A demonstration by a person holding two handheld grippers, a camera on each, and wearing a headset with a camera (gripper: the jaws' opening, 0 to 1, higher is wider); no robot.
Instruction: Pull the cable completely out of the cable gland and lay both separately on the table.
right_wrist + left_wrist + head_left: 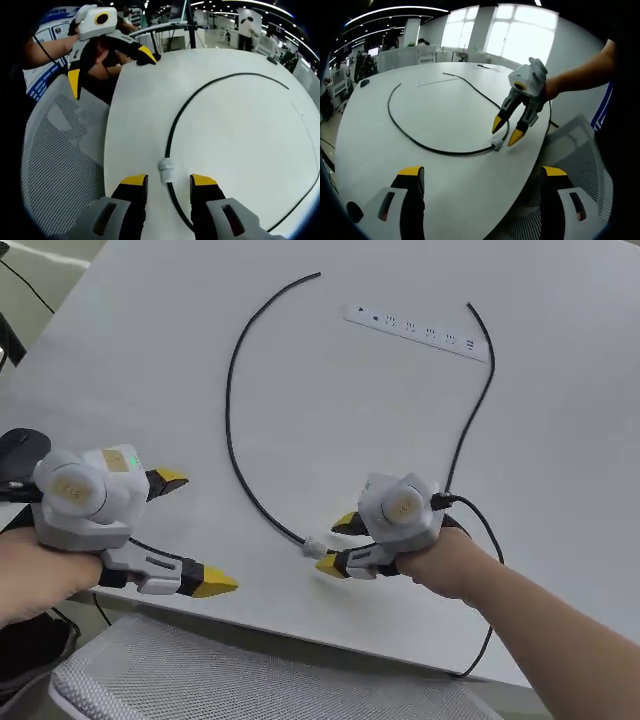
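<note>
A: Where's the cable gland [166, 171]?
B: Lower centre of the right gripper view, lying on the white table [330, 410] near its front edge. Small white body. It sits between the two yellow tips of the right gripper [168, 181], touching neither as far as I can tell.
A: Jaws on that one?
B: Spread, a little wider than the gland. Nothing pinched.
A: And the cable [229, 400]?
B: Black, threaded through the gland. In the head view it starts at upper centre of the frame, bows left, and comes down into the gland at lower centre. A short tail runs out the other side, down between the right jaws.
A: Left gripper [192, 530]?
B: Lower left of the head view, by the table edge, well apart from cable and gland. Fingers wide open, holding nothing.
A: Anything else on the table?
B: A white power strip [420, 332], upper right, well clear of the work.
A: Step in hand?
B: My reading: the approach to the gland. No pull begun; the two parts are joined.
A: Next move?
B: Right jaws need to close on the gland body, not on the tail beneath it. Then the left has to cross to the long run of cable just beside the gland, pinch it, and draw it back along the gland's axis until the tail clears. A sideways tug would likely drag the gland or bind the cable in the seal. After that, set the two down apart.
</note>
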